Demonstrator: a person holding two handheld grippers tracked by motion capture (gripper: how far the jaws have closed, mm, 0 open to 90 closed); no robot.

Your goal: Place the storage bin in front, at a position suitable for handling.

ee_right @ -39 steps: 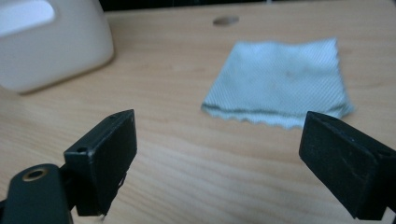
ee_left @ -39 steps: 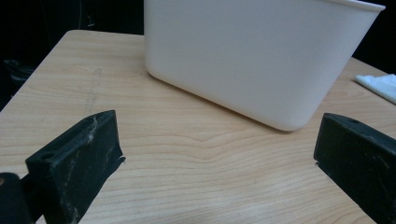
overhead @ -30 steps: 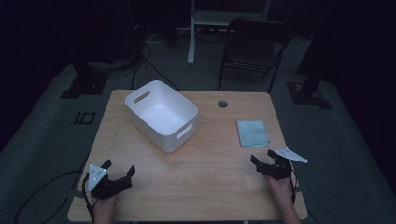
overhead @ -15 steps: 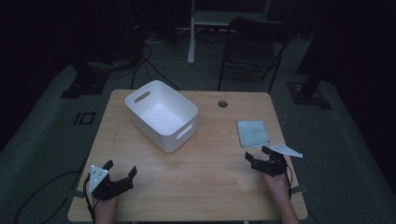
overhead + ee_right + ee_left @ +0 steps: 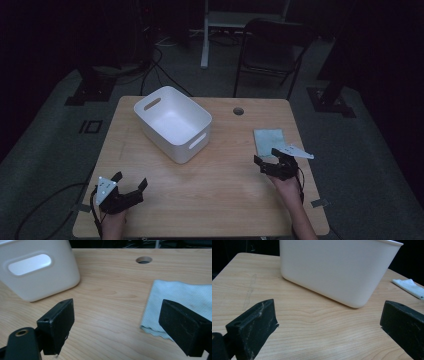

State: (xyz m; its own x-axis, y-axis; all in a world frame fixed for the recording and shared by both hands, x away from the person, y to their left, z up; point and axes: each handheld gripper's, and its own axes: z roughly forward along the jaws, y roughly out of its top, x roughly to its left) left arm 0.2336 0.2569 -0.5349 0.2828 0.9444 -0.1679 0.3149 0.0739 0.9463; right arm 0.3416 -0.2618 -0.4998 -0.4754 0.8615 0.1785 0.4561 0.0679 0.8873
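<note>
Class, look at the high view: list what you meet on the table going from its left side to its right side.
left gripper → white bin → round hole in the table → light blue cloth → right gripper

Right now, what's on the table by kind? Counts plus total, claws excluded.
White plastic bin: 1
Light blue cloth: 1
Total: 2
</note>
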